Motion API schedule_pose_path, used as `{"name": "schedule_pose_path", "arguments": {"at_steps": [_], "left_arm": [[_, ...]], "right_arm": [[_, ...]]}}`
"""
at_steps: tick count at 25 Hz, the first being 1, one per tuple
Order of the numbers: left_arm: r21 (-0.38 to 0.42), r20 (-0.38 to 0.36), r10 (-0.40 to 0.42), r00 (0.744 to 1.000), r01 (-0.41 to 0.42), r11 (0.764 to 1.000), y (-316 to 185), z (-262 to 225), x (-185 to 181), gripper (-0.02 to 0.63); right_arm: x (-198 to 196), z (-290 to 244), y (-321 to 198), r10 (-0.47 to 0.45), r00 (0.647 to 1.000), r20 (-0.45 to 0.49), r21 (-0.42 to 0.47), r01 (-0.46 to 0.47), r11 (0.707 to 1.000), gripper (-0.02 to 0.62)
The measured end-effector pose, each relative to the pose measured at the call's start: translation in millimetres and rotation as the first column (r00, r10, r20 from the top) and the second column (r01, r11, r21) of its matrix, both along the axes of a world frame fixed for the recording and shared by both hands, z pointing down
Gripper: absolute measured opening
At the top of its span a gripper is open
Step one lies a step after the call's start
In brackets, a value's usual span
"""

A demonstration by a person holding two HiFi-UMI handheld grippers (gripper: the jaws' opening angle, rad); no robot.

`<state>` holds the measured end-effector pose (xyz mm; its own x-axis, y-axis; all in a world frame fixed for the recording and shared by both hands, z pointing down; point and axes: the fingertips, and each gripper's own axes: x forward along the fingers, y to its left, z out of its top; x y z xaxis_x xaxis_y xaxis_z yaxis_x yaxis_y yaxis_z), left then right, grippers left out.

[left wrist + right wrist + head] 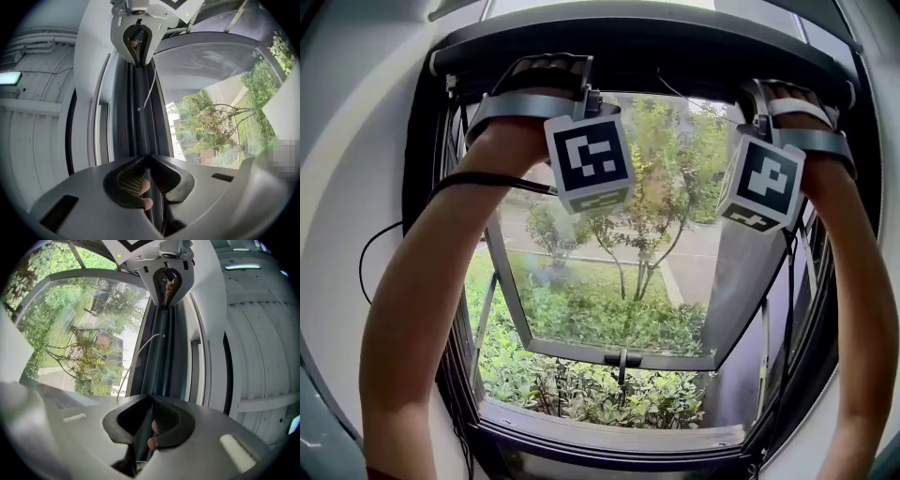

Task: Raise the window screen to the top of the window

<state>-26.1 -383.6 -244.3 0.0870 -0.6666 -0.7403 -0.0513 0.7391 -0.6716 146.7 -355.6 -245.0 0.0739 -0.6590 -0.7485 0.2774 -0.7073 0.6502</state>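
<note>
left gripper, right gripper clamp screen bar | seemingly near frame top

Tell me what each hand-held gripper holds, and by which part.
Both hold the window screen's dark bar: the left hand-held gripper clamps it toward its left end, the right hand-held gripper toward its right end, jaws closed across the bar.

I'm working indoors at a window that's opening onto a garden: shrubs, a tree and a path are showing outside, while strip lights are glowing on a panelled ceiling, suggesting an office.
</note>
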Motion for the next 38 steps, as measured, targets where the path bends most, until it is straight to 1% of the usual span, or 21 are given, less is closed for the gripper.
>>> {"name": "schedule_pose_path", "arguments": {"at_steps": [1, 4, 6, 9, 11, 13, 14, 16, 19, 23, 26, 28, 30, 32, 36, 38], "left_arm": [[-0.003, -0.004, 0.007, 1.0, -0.007, 1.0, -1, -2, 0, 0.041], [0.036, -0.008, -0.004, 1.0, 0.004, 0.999, 1, -8, -2, 0.041], [0.039, -0.012, 0.002, 1.0, -0.002, 0.999, 1, -7, -2, 0.041], [0.019, -0.021, -0.004, 1.0, 0.004, 1.0, 1, -6, -2, 0.041], [0.008, -0.022, -0.009, 1.0, 0.01, 1.0, 1, -5, -2, 0.041], [0.015, -0.015, -0.008, 1.0, 0.008, 1.0, 3, -4, -2, 0.041], [0.027, -0.009, -0.003, 1.0, 0.003, 1.0, 5, -2, -1, 0.058], [0.051, 0.001, 0.02, 1.0, -0.02, 0.998, 11, 2, 2, 0.081], [0.065, 0.003, 0.074, 0.997, -0.074, 0.995, 21, 10, 5, 0.101], [0.028, 0.009, 0.14, 0.99, -0.141, 0.99, 26, 28, 10, 0.107], [0.0, -0.024, 0.197, 0.98, -0.197, 0.98, 31, 47, 6, 0.112], [0.001, -0.055, 0.243, 0.969, -0.243, 0.97, 36, 59, 3, 0.115], [0.008, -0.073, 0.271, 0.96, -0.271, 0.962, 40, 71, -1, 0.115], [0.01, -0.093, 0.302, 0.949, -0.302, 0.953, 43, 80, -3, 0.115], [0.007, -0.142, 0.378, 0.915, -0.381, 0.925, 49, 98, -9, 0.115], [0.002, -0.173, 0.416, 0.893, -0.422, 0.907, 52, 109, -13, 0.115]], "right_arm": [[0, -2, -1, 0.009, 1.0, -0.007, -0.001, -0.009, 1.0, 0.048], [0, -4, -3, 0.024, 1.0, -0.013, -0.01, -0.024, 1.0, 0.049], [1, -4, -3, 0.012, 1.0, -0.013, -0.002, -0.012, 1.0, 0.049], [3, -3, -2, -0.022, 1.0, 0.011, 0.011, 0.022, 1.0, 0.049], [3, -2, -1, -0.025, 1.0, 0.017, 0.014, 0.025, 1.0, 0.049], [2, -1, 0, -0.031, 0.999, 0.022, 0.009, 0.031, 0.999, 0.049], [1, 1, 0, -0.046, 0.999, 0.028, 0.002, 0.046, 0.999, 0.068], [-1, 5, 2, -0.085, 0.995, 0.043, -0.015, 0.086, 0.996, 0.107], [-6, 14, 5, -0.11, 0.993, 0.031, -0.011, 0.11, 0.994, 0.126], [-13, 28, 13, -0.175, 0.984, 0.032, -0.007, 0.175, 0.985, 0.127], [-17, 40, 22, -0.223, 0.974, 0.043, -0.005, 0.224, 0.975, 0.127], [-19, 51, 28, -0.247, 0.968, 0.042, -0.001, 0.248, 0.969, 0.127], [-22, 63, 34, -0.276, 0.96, 0.039, 0.003, 0.276, 0.961, 0.127], [-26, 74, 40, -0.319, 0.947, 0.048, 0.006, 0.319, 0.948, 0.127], [-32, 94, 53, -0.396, 0.915, 0.072, 0.025, 0.396, 0.918, 0.127], [-36, 106, 59, -0.435, 0.897, 0.081, 0.031, 0.434, 0.9, 0.127]]}}
